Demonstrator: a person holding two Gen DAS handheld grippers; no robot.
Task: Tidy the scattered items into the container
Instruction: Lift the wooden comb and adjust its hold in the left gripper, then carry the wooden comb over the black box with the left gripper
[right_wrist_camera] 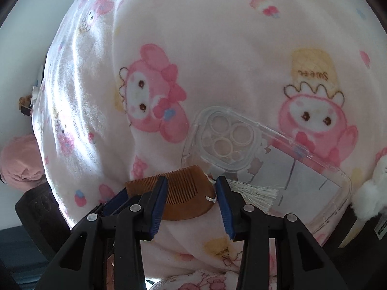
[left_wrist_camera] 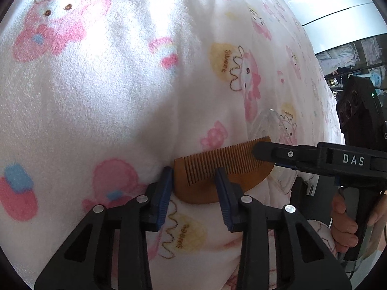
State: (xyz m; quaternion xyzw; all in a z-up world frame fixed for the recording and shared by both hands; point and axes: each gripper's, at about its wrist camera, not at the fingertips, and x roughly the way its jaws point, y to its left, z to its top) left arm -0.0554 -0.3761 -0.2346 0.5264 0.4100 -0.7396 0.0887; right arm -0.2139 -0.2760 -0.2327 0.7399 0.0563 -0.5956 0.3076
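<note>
A brown wooden comb (left_wrist_camera: 217, 176) lies on a pink-and-white cartoon blanket (left_wrist_camera: 108, 84). My left gripper (left_wrist_camera: 196, 193) stands open over the comb's left end, one blue pad beside the end and the other across the comb's back. My right gripper (right_wrist_camera: 192, 193) is open over the other end (right_wrist_camera: 186, 193), where a white tassel (right_wrist_camera: 254, 191) is tied on. In the left wrist view a finger of the right gripper (left_wrist_camera: 266, 152) reaches over the teeth. The left gripper (right_wrist_camera: 121, 199) shows at the comb's far end in the right wrist view.
A clear phone case (right_wrist_camera: 241, 149) lies on the blanket just beyond the comb. A white fluffy item (right_wrist_camera: 370, 193) sits at the right edge. A person's hand (left_wrist_camera: 343, 220) grips the right tool's handle. A dark labelled object (left_wrist_camera: 304, 193) lies off the blanket's edge.
</note>
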